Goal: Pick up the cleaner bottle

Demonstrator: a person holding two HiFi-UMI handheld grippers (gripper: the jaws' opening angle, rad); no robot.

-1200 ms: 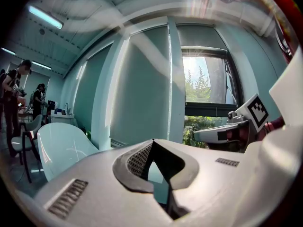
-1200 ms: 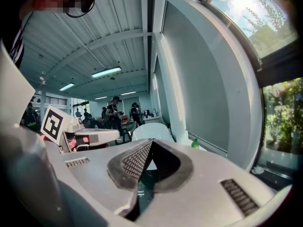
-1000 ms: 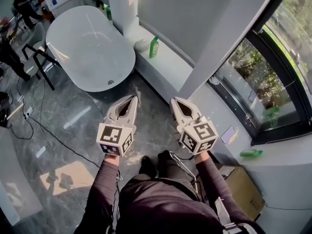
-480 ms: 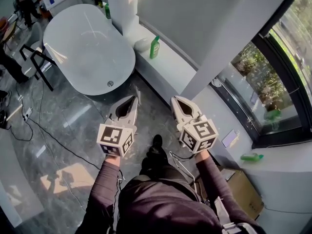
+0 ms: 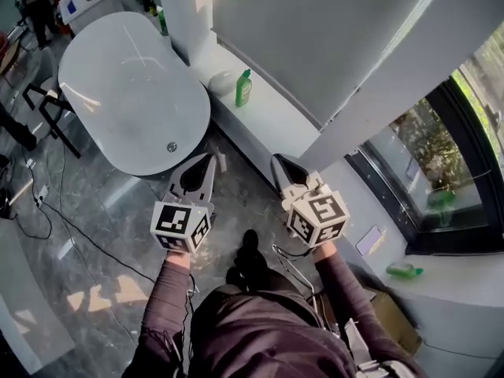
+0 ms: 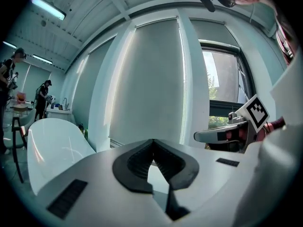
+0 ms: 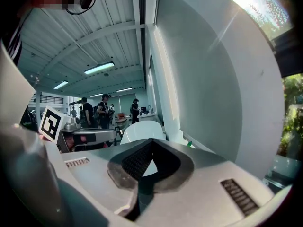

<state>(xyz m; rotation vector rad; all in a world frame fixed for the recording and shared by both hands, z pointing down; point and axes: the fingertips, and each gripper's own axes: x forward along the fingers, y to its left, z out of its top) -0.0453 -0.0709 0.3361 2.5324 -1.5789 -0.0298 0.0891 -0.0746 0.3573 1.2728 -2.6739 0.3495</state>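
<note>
The cleaner bottle [image 5: 243,87] is green and stands upright on the white ledge [image 5: 272,113] beside the bathtub; in the right gripper view only its top [image 7: 189,144] peeks over the jaw. My left gripper [image 5: 209,157] and right gripper [image 5: 276,161] are held side by side over the grey floor, well short of the ledge, both pointing towards it. Each is shut with nothing between its jaws, as the left gripper view [image 6: 152,141] and right gripper view [image 7: 152,141] show. The bottle is hidden in the left gripper view.
A white bathtub [image 5: 126,85] fills the upper left. A pale rounded object [image 5: 221,82] lies next to the bottle. A black stool [image 5: 47,105] and cables are at the left. Another green bottle [image 5: 404,271] lies on the window sill, above a cardboard box [image 5: 390,321].
The person has stepped forward: both grippers have moved towards the ledge, and the bottle and tub sit lower and closer in the head view. Both grippers stay shut.
</note>
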